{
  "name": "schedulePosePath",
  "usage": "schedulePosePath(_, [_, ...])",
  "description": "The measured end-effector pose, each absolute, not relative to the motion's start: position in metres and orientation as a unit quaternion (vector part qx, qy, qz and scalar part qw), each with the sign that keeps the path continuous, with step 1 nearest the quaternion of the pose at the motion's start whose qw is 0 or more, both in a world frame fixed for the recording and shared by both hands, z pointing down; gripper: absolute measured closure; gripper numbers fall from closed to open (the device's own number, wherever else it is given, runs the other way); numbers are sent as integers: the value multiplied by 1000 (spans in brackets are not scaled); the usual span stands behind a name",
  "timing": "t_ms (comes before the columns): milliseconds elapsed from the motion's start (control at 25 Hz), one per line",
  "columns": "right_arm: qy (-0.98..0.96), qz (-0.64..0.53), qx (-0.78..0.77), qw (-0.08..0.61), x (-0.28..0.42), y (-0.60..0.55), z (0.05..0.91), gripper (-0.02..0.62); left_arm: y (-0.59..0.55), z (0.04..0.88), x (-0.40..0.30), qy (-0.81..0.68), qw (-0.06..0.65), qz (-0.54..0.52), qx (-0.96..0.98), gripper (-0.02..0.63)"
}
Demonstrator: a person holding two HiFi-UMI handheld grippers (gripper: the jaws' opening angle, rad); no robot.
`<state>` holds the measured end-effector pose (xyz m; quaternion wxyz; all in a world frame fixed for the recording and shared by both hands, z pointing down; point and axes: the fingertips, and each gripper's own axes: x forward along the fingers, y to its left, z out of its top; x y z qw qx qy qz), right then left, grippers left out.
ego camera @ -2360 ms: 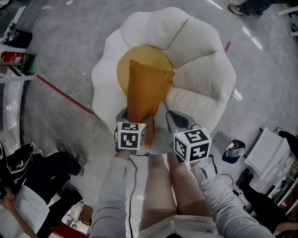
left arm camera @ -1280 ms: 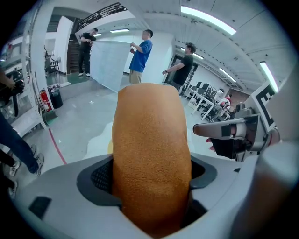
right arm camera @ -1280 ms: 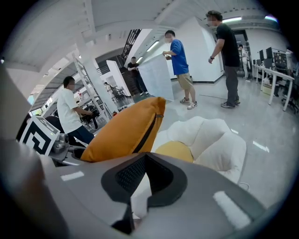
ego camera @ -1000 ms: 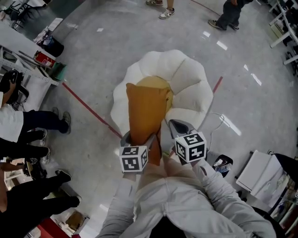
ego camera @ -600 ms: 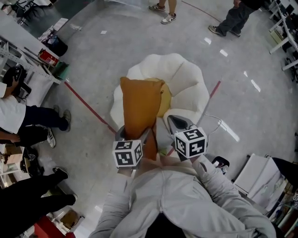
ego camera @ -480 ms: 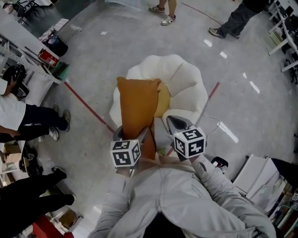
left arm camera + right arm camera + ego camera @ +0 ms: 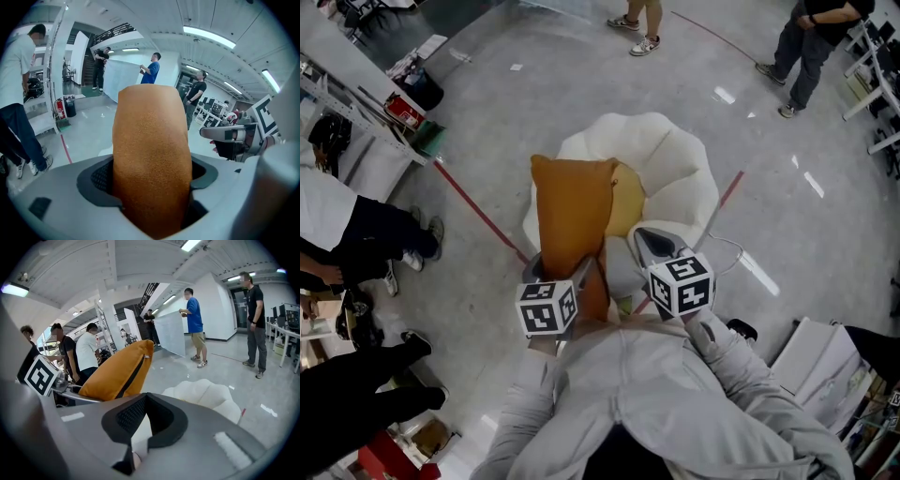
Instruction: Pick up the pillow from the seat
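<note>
We found the white seat (image 7: 680, 173) on the floor, with the orange pillow (image 7: 572, 216) lifted clear above it and standing on end. The left tool (image 7: 152, 180) was clamped on the pillow's lower end. The right tool (image 7: 145, 420) was closed and empty alongside. We judged the pick-up complete.

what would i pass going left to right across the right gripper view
marker cube → orange pillow → white seat → person in black
</note>
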<state>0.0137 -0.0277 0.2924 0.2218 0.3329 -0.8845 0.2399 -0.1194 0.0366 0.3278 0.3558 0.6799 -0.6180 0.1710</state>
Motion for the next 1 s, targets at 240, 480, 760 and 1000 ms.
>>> schedulePosePath(240, [-887,231,332,224,13,-27,291,597,37,328,-119,-619,354,170,680,207])
schedulePosePath(480, [-887,228,331,225,11,-24,290,597,36,326,-120,-618,352,168,683,207])
schedulePosePath(760, [-886,230,333,226,11,-22,291,597,36,327,-120,-614,355,169,685,206])
schedulePosePath(1000, [-886,231,332,225,14,-22,290,597,35,327,-115,-612,354,174,685,206])
